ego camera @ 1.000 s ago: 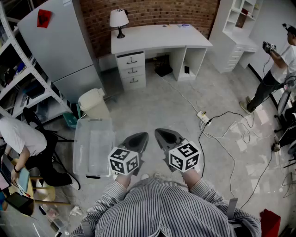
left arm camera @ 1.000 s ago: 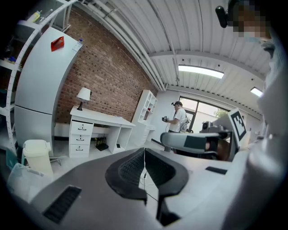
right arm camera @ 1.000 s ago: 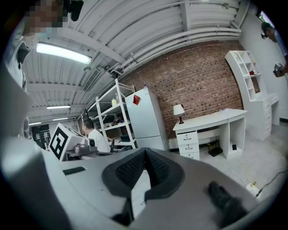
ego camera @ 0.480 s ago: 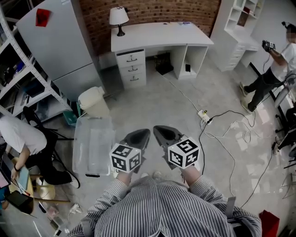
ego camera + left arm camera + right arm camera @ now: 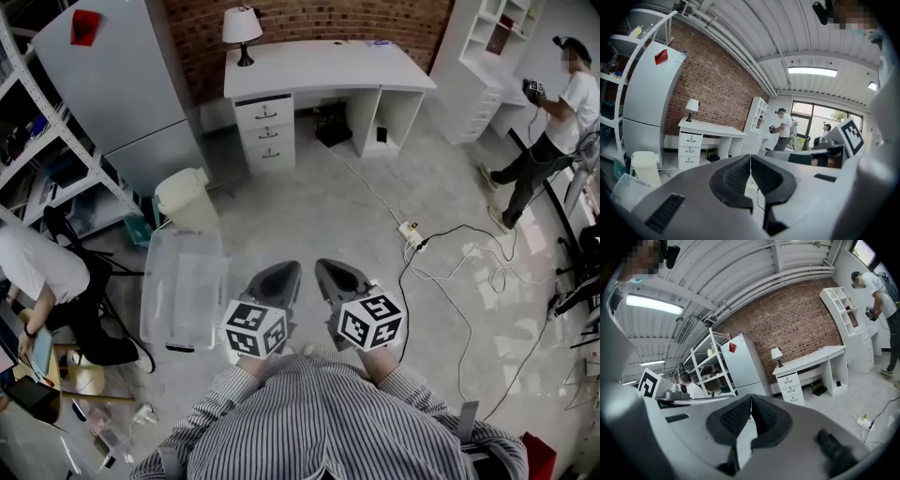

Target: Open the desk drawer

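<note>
The white desk's stack of three handled drawers [image 5: 266, 131] stands under the left end of the desktop [image 5: 328, 66], far ahead of both tools across the grey floor [image 5: 309, 206]. The left gripper [image 5: 287, 274], jaws pressed together on nothing, points almost straight at the stack and looks the better placed. The right gripper [image 5: 326, 272], likewise closed and empty, sits just beside it, aimed slightly right of the drawers.
</note>
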`<state>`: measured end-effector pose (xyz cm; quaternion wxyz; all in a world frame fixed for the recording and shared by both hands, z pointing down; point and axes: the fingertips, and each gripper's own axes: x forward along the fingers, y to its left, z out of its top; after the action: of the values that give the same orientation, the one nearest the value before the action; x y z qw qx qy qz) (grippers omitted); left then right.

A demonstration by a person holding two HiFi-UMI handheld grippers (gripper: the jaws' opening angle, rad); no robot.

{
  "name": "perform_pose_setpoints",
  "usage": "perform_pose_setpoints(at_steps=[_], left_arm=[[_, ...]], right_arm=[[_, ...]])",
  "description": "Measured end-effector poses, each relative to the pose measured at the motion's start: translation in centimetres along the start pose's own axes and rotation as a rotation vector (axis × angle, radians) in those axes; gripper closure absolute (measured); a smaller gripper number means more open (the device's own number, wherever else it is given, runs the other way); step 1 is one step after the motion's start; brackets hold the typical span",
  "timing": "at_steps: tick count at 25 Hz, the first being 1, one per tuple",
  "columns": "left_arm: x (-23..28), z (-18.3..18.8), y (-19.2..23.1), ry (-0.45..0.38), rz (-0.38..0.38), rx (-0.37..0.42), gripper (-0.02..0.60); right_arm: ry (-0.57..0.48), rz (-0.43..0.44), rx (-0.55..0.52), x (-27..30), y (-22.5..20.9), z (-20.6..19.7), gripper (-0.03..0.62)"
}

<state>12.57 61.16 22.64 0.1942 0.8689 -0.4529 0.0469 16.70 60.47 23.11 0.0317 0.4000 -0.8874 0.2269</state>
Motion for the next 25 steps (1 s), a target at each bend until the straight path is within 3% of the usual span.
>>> perform_pose_setpoints(at_steps=[14, 25], left_arm=[[1.3, -3.2, -2.9, 0.046, -0.015, -0.011, 0.566], [5.3, -1.6, 4.0, 0.05, 0.013, -0.053, 0.566]], right_arm=[[0.028, 0.05, 0.046, -0.9, -2.1, -1.1, 0.577], [0.08, 0.041, 0.036, 5.9, -4.7, -0.5, 0.577]])
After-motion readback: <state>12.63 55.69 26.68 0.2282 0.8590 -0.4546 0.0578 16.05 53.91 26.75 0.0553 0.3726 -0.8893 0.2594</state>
